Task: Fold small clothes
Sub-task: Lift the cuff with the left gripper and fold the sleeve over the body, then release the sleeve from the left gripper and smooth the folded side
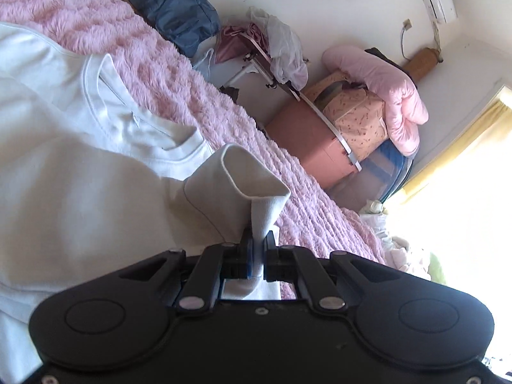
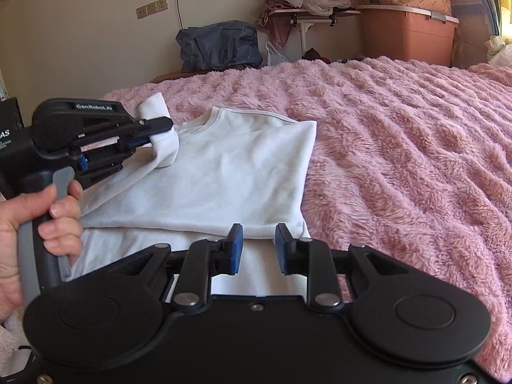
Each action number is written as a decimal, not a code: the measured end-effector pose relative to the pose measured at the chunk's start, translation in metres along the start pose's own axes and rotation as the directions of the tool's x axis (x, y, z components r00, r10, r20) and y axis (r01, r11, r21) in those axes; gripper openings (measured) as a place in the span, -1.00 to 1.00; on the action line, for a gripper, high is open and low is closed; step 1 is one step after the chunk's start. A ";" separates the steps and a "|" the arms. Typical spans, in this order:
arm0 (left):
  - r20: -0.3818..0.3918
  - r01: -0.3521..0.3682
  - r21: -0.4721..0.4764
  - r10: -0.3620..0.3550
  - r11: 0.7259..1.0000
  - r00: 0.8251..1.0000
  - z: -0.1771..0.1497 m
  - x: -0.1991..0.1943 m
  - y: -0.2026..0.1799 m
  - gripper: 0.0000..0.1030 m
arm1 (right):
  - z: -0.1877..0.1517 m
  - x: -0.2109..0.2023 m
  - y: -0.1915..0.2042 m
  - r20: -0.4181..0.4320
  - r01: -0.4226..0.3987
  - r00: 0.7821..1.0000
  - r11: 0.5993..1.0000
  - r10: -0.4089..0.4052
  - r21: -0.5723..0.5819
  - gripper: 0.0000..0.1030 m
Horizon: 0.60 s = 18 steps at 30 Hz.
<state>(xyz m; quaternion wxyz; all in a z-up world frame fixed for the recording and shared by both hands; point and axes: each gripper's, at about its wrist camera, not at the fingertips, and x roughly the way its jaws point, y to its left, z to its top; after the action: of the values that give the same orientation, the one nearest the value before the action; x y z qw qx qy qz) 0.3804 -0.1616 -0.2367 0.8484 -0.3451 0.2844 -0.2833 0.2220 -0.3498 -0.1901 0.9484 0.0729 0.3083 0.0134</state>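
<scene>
A white long-sleeved shirt (image 2: 230,172) lies partly folded on a fluffy pink blanket (image 2: 400,147), neckline toward the far side. At its left, a person's hand (image 2: 48,217) holds my left gripper (image 2: 163,131), which is shut on the ribbed sleeve cuff (image 2: 166,153) and lifts it just above the shirt's shoulder. The left wrist view shows that cuff (image 1: 252,176) pinched between the pads of the left gripper (image 1: 257,240), with the shirt (image 1: 80,160) spread beyond. My right gripper (image 2: 259,240) hovers over the shirt's near hem, open, its blue pads apart and holding nothing.
The pink blanket (image 1: 198,96) covers the whole bed. Beyond the far edge stand a blue bag (image 2: 220,48), a small table (image 2: 307,16) piled with clothes and an orange storage box (image 2: 409,32). A bright window (image 1: 464,176) glares at the right of the left wrist view.
</scene>
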 end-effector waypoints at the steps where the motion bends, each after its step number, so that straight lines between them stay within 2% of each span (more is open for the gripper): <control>1: -0.002 0.007 0.002 -0.007 1.000 1.000 -0.003 0.004 -0.001 -0.96 | -0.002 0.000 -0.003 -0.002 0.003 1.000 1.000 -0.003 0.004 -0.55; 6: -0.014 0.010 0.044 -0.009 0.999 1.000 -0.008 0.029 -0.010 -0.95 | -0.007 0.004 -0.014 -0.011 0.015 1.000 1.000 -0.014 0.013 -0.55; 10: -0.147 -0.056 0.070 0.066 0.996 0.987 -0.011 0.052 -0.012 -0.83 | -0.008 0.010 -0.016 -0.026 0.020 0.999 1.000 -0.019 0.021 -0.55; 11: -0.169 -0.061 0.071 0.072 0.996 0.983 -0.014 0.056 -0.012 -0.70 | -0.009 0.010 -0.016 -0.028 0.022 0.999 1.000 -0.022 0.022 -0.55; 12: -0.184 -0.060 0.071 0.072 0.996 0.980 -0.016 0.055 -0.013 -0.45 | -0.008 0.011 -0.016 -0.031 0.025 0.999 0.999 -0.024 0.023 -0.55; 14: -0.188 -0.010 0.044 0.018 0.999 0.982 -0.014 0.046 -0.015 -0.28 | -0.006 0.012 -0.015 -0.031 0.027 0.999 0.999 -0.027 0.024 -0.55; 15: -0.185 0.008 0.034 -0.001 0.999 0.983 -0.012 0.038 -0.017 -0.25 | -0.004 0.011 -0.014 -0.026 0.028 0.999 0.999 -0.027 0.023 -0.54; 18: -0.128 0.040 0.062 -0.032 0.997 0.991 0.002 -0.013 -0.021 -0.17 | 0.006 0.012 -0.012 0.001 0.027 1.000 1.000 -0.027 0.005 -0.52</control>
<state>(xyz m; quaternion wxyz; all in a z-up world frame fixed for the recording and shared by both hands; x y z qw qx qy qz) 0.3671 -0.1646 -0.2163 0.8340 -0.3041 0.3221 -0.3288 0.2351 -0.3617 -0.1947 0.9485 0.0710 0.3087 -0.0004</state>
